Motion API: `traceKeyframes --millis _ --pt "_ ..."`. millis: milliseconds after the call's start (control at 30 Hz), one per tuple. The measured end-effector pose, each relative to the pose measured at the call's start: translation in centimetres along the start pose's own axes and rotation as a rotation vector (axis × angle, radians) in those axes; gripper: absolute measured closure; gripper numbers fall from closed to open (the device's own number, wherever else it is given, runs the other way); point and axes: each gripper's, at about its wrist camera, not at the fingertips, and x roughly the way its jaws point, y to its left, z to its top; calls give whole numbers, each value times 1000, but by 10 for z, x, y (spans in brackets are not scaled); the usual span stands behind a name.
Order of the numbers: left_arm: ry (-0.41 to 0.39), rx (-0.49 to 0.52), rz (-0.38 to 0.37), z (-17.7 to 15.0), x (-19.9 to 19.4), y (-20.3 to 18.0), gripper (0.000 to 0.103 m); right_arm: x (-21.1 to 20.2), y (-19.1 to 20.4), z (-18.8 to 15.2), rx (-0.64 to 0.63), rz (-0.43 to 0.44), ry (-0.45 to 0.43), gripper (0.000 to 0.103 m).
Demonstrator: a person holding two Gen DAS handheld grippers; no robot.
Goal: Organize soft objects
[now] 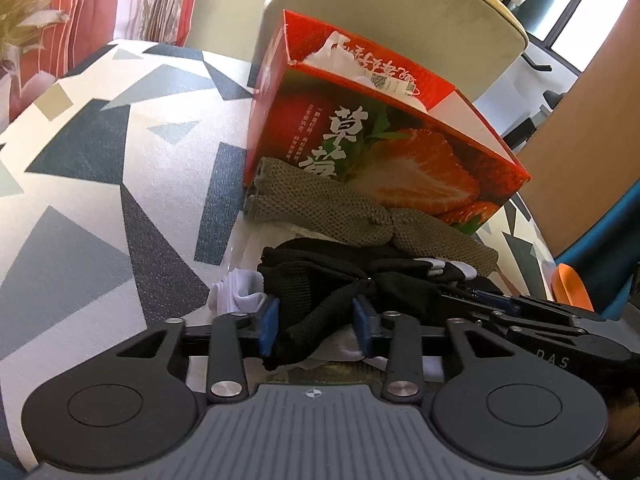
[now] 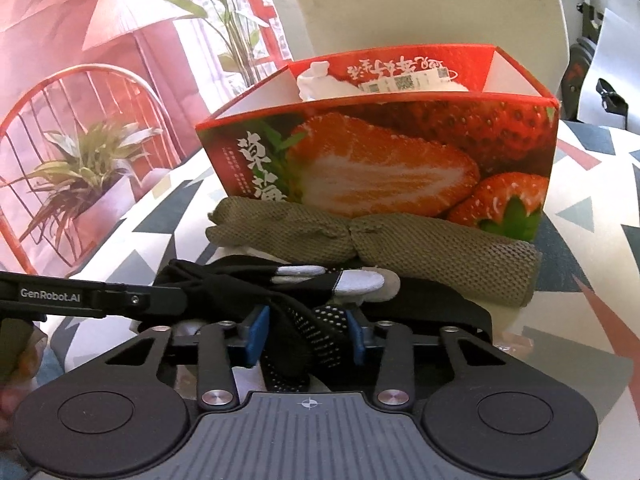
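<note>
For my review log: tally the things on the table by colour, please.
Red: 1, the box
Olive: 1, the knit cloth
Black: 2, a plain sock and a dotted sock
White: 1, a sock
Total: 5; more may be hidden in the pile.

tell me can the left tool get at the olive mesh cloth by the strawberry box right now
Probably not yet. The left tool is shut on black fabric, and the olive mesh cloth lies beyond that dark pile, against the strawberry box. Once it lets go, nothing covers the cloth.
</note>
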Motion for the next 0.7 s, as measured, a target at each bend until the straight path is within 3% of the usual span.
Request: traceKeyframes --millis 67,133,700 --pt "-11 12 -5 1 -3 -3 73 -2 0 1 3 11 -7 79" --pt "-23 29 -15 3 -6 -6 77 -5 0 2 0 16 -17 92" --pt "-159 149 -65 43 -46 -40 79 -47 -3 38 26 80 -211 94"
